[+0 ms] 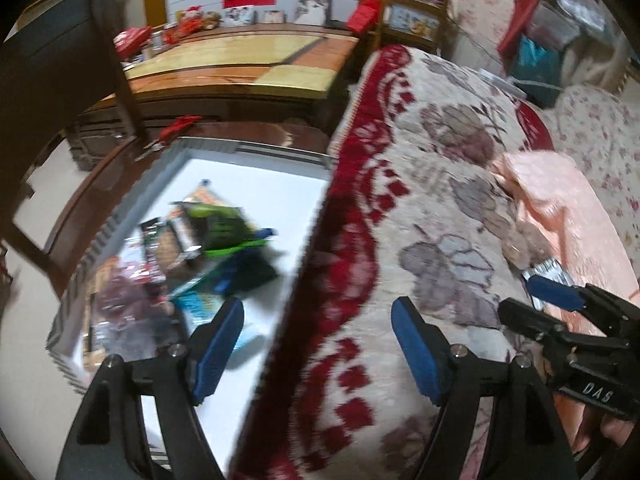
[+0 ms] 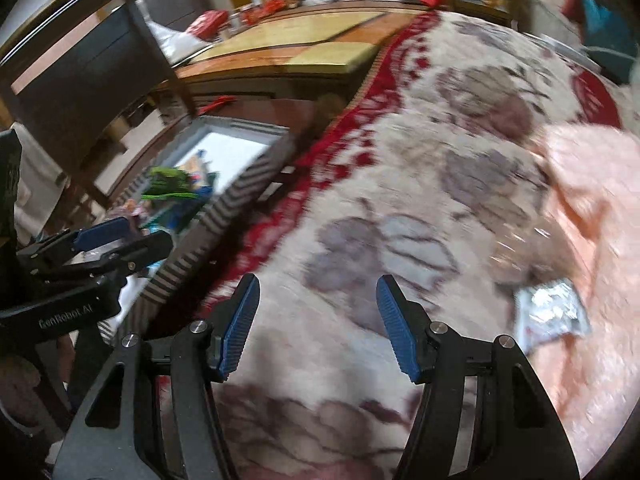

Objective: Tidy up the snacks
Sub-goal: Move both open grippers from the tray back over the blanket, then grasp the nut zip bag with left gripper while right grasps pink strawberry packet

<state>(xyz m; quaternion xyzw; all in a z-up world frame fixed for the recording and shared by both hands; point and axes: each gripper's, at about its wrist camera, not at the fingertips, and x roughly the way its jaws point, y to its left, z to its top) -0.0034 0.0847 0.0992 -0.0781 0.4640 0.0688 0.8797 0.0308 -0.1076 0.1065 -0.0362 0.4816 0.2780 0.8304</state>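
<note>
Several snack packets (image 1: 208, 236), a green one on top, lie in a white box with ribbed grey walls (image 1: 108, 236). My left gripper (image 1: 318, 344) hovers open and empty over the box's right edge and the floral sofa cover (image 1: 440, 160). A silver foil packet (image 2: 552, 312) lies on pink cloth to the right of my right gripper (image 2: 318, 320), which is open over the cover with nothing between its pads. The same foil packet (image 1: 548, 276) shows just behind my right gripper (image 1: 532, 304). My left gripper (image 2: 128, 240) appears at the left beside the box wall (image 2: 224, 208).
A dark wooden chair (image 1: 60, 80) stands left of the box. Behind it is a low wooden table (image 1: 240, 60) with red packages and cards. A pink cloth (image 1: 560, 200) lies on the cover at the right. Bags and boxes are piled at the far right.
</note>
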